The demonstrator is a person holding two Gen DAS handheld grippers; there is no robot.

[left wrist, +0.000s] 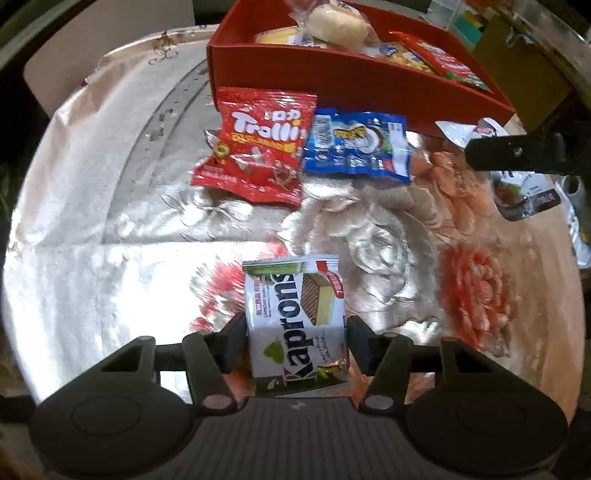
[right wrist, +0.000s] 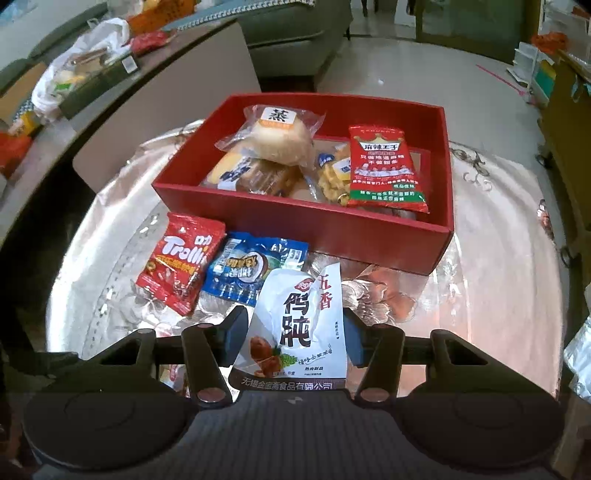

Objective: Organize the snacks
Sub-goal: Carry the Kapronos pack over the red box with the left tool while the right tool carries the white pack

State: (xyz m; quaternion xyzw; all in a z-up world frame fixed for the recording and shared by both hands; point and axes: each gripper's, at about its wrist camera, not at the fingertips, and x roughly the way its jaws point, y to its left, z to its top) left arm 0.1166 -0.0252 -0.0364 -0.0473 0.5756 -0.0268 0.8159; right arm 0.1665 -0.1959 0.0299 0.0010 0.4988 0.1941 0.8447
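My left gripper (left wrist: 295, 341) is shut on a white Kaprons wafer pack (left wrist: 295, 317), held above the tablecloth. My right gripper (right wrist: 293, 338) is shut on a white pouch with black Chinese characters (right wrist: 295, 332); the pouch and one right finger also show in the left wrist view (left wrist: 517, 184). A red open box (right wrist: 295, 218) stands on the table and holds wrapped buns (right wrist: 275, 138), a red spicy-snack pack (right wrist: 384, 168) and other wrapped snacks. A red Trolli bag (left wrist: 258, 144) and a blue coconut snack bag (left wrist: 356, 147) lie side by side on the cloth before the box.
The round table has a shiny floral cloth (left wrist: 388, 236). A counter at the left carries a plastic bag (right wrist: 74, 62) and clutter. A grey sofa (right wrist: 291, 33) and tiled floor lie beyond the table. Shelving stands at the right (right wrist: 554, 81).
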